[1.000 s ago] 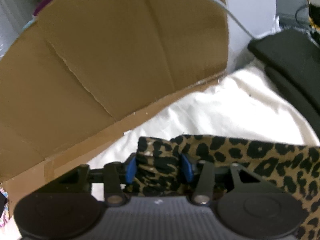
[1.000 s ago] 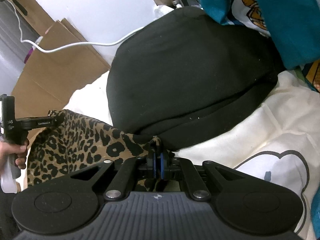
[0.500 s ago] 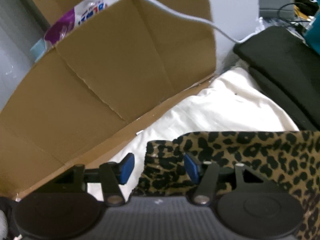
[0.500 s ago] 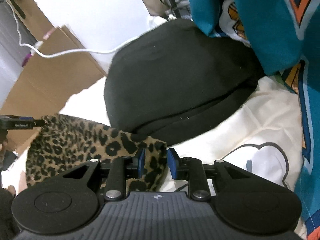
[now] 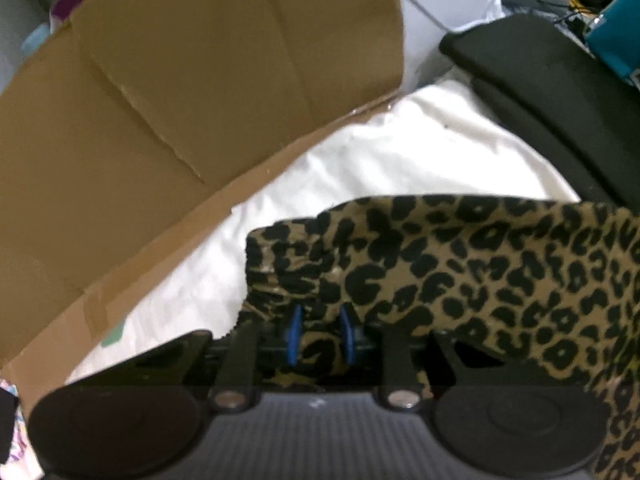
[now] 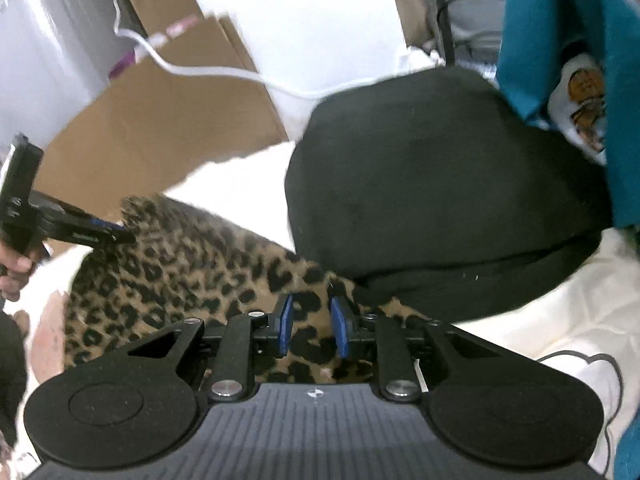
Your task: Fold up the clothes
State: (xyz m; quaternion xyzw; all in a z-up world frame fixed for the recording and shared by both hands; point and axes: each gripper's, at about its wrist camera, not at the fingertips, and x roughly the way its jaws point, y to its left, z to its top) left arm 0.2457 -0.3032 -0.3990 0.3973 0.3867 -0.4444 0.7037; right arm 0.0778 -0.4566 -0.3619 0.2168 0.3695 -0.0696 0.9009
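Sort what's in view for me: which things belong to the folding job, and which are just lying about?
In the job:
leopard-print garment
left tool
right tool
white sheet under it

Lying about:
black garment
cardboard
white cable
teal fabric

Cardboard (image 5: 168,112) walls left; black pile (image 6: 432,192) blocks right

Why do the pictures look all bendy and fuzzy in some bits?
Both views use fisheye lenses, so straight edges curve and the corners go dark. In the left wrist view the cardboard looks soft and smeary while the leopard-print cloth stays sharper. In the right wrist view the white cable and the other hand-held gripper at the left edge are blurred; the black garment shows almost no detail.
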